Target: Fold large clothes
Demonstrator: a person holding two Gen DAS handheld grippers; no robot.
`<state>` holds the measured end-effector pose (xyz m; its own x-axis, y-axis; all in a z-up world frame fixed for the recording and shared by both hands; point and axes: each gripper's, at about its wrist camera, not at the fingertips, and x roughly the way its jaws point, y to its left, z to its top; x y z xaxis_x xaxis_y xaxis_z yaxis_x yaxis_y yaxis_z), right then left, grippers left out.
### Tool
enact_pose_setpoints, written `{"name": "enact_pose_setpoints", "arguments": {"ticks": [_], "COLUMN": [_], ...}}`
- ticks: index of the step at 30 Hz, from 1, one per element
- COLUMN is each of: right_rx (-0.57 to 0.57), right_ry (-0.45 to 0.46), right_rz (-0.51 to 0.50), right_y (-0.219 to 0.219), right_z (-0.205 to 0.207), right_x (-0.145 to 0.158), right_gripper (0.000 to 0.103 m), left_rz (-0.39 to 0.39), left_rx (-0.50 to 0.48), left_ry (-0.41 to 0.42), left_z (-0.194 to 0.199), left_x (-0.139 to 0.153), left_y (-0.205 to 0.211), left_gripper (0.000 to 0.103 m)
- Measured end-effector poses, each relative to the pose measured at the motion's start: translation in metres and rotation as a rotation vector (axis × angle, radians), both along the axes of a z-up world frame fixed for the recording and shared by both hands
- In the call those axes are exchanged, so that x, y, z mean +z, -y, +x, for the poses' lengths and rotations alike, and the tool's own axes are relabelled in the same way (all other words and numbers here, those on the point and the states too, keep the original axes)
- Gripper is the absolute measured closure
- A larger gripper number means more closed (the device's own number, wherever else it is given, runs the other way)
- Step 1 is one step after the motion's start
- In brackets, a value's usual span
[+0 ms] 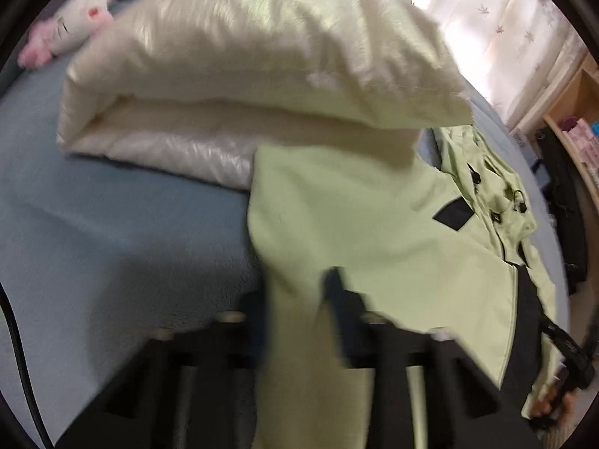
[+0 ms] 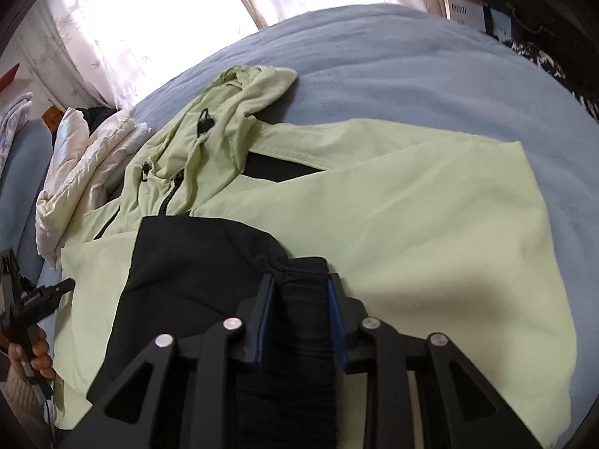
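- Pale green jacket (image 2: 411,202) lies spread on the blue bed (image 2: 430,75), hood toward the window.
- Right claw (image 2: 301,299) is nearly closed, pads pinching the black ribbed cuff (image 2: 303,318) of a sleeve folded over the jacket body.
- Left claw (image 1: 295,307) is closed on a green fabric fold (image 1: 295,336) at the jacket's edge; view blurred.
- Cream quilt (image 1: 243,56) lies just beyond the jacket.

Daylight enters through sheer curtains (image 2: 157,18); window area overexposed in right wrist view, detail washed out. Left wrist view: motion blur overall, worst on gripper fingers (image 1: 337,299) and near fabric. Right wrist view sharper. Soft shadow on pale green jacket (image 2: 430,224), beside right gripper (image 2: 299,299). Sheen on cream quilt (image 1: 232,60). Strong fisheye curvature; black vignette at corners of both views.
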<state>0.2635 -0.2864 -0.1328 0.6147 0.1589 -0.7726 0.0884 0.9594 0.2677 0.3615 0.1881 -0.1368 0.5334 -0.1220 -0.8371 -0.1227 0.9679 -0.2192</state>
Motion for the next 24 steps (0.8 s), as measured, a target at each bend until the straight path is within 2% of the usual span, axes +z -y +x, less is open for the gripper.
{"name": "enact_pose_setpoints", "arguments": {"ticks": [2, 3, 5, 6, 8, 9, 12, 13, 14, 17, 20, 22, 24], "right_rx": [-0.012, -0.019, -0.028, -0.036, -0.064, -0.080, -0.085, -0.085, -0.087, -0.110, -0.118, -0.128, -0.124], "right_ry": [0.053, 0.097, 0.156, 0.175, 0.207, 0.202, 0.082, 0.027, 0.013, 0.027, 0.042, 0.051, 0.060], "right_rz": [-0.028, -0.044, -0.062, -0.080, -0.150, -0.180, -0.197, -0.194, -0.184, -0.129, -0.106, -0.088, -0.052], "right_y": [0.000, 0.000, 0.000, -0.001, -0.005, -0.006, -0.006, -0.006, -0.005, 0.002, 0.007, 0.008, 0.005], "right_z": [-0.008, -0.013, -0.017, -0.017, -0.015, -0.010, 0.014, 0.020, 0.022, 0.014, 0.001, -0.012, -0.025], "right_x": [0.011, 0.020, 0.033, 0.037, 0.040, 0.036, 0.007, -0.003, -0.005, 0.008, 0.020, 0.027, 0.033], "right_gripper": [0.079, 0.079, 0.079, 0.079, 0.079, 0.079, 0.078, 0.077, 0.074, 0.071, 0.064, 0.064, 0.064], "left_rz": [0.078, 0.137, 0.235, 0.318, 0.423, 0.450, 0.439, 0.420, 0.389, 0.277, 0.250, 0.237, 0.200], "left_rx": [0.032, 0.052, 0.067, 0.078, 0.098, 0.104, 0.123, 0.133, 0.145, 0.167, 0.166, 0.145, 0.113], "left_ry": [0.091, 0.177, 0.294, 0.364, 0.425, 0.420, 0.308, 0.275, 0.252, 0.227, 0.235, 0.253, 0.250], "left_z": [-0.011, -0.021, -0.035, -0.042, -0.043, -0.038, -0.016, -0.014, -0.013, -0.017, -0.034, -0.049, -0.065], "left_x": [0.016, 0.030, 0.047, 0.055, 0.060, 0.057, 0.036, 0.029, 0.027, 0.033, 0.045, 0.056, 0.065], "left_y": [0.009, 0.016, 0.030, 0.040, 0.051, 0.055, 0.051, 0.041, 0.038, 0.019, 0.008, 0.010, 0.015], "left_gripper": [0.097, 0.098, 0.100, 0.100, 0.101, 0.101, 0.101, 0.101, 0.101, 0.095, 0.092, 0.083, 0.082]}}
